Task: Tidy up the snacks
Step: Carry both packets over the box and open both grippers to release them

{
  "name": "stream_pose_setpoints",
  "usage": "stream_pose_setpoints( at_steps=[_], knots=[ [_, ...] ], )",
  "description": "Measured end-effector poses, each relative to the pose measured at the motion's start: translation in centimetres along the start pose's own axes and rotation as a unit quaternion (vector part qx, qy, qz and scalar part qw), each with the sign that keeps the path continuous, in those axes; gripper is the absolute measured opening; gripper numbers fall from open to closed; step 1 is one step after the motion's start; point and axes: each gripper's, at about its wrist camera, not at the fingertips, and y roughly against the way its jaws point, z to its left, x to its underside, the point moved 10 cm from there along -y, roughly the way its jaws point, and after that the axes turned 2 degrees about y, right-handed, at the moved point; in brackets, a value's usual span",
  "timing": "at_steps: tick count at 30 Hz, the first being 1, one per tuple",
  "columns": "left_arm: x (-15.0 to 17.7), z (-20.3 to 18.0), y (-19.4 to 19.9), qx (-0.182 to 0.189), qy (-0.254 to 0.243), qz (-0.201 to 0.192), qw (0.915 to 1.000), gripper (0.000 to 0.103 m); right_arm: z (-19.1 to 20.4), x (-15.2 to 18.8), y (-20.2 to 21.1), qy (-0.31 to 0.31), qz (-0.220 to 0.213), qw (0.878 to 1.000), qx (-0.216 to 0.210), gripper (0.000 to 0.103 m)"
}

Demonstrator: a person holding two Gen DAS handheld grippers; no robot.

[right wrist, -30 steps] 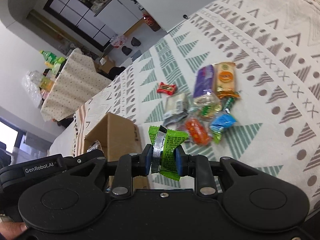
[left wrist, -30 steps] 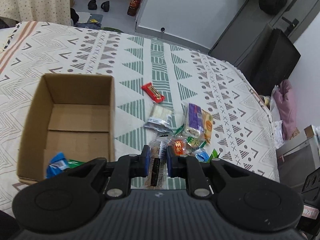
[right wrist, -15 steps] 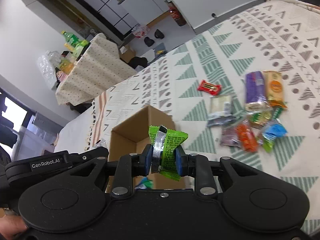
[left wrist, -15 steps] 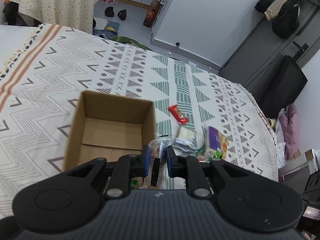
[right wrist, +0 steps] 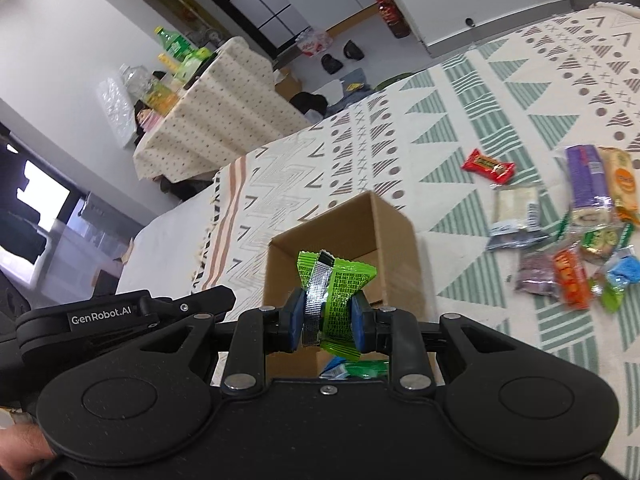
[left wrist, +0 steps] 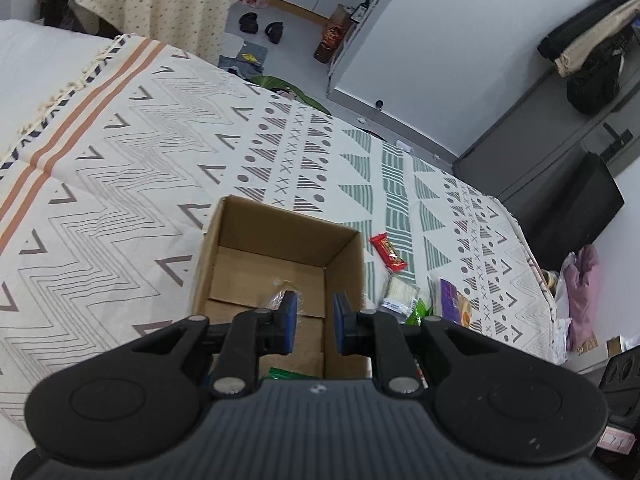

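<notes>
You've got a matt corrugated cardboard box (left wrist: 280,248) on a woven cloth bedspread (left wrist: 120,184). Green snack packet (right wrist: 340,284): glossy plastic film, silvery foil seam. Gripper pads (left wrist: 289,320): matt blue rubber; gripper bodies: matt black plastic.

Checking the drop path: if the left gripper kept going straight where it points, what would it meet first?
Probably the inside of the open brown cardboard box: the open left gripper points into it, likeliest its floor or far wall, though depth is unclear.

The left gripper's body (left wrist: 316,420) hides the cardboard box's (left wrist: 344,276) near end and most of a green wrapper (left wrist: 286,374) inside. A clear packet (left wrist: 278,300) peeks from behind one blue pad, mostly hidden. Snack wrapper print is blurred.
</notes>
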Motion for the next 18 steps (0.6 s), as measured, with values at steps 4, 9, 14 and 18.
stream_pose_setpoints(
  at_steps=[4, 9, 14, 18],
  knots=[
    [-0.2, 0.9, 0.5, -0.006, 0.007, -0.004, 0.9999, 0.019, 1.1, 0.4, -0.9, 0.005, 0.007, 1.000, -0.010, 0.025],
    [0.1, 1.9, 0.7, -0.018, 0.023, 0.004, 0.9996, 0.035, 1.7, 0.7, -1.3, 0.001, 0.015, 1.000, -0.012, 0.029],
    [0.4, 2.4, 0.8, -0.037, 0.031, 0.004, 0.9988, 0.068, 0.8, 0.6, -0.2, 0.002, 0.005, 1.000, 0.000, 0.052],
    [0.6, 1.9, 0.7, -0.041, 0.031, 0.003, 0.9987, 0.078, -1.0, 0.3, 1.4, -0.003, -0.008, 1.000, 0.019, 0.061]
  ],
)
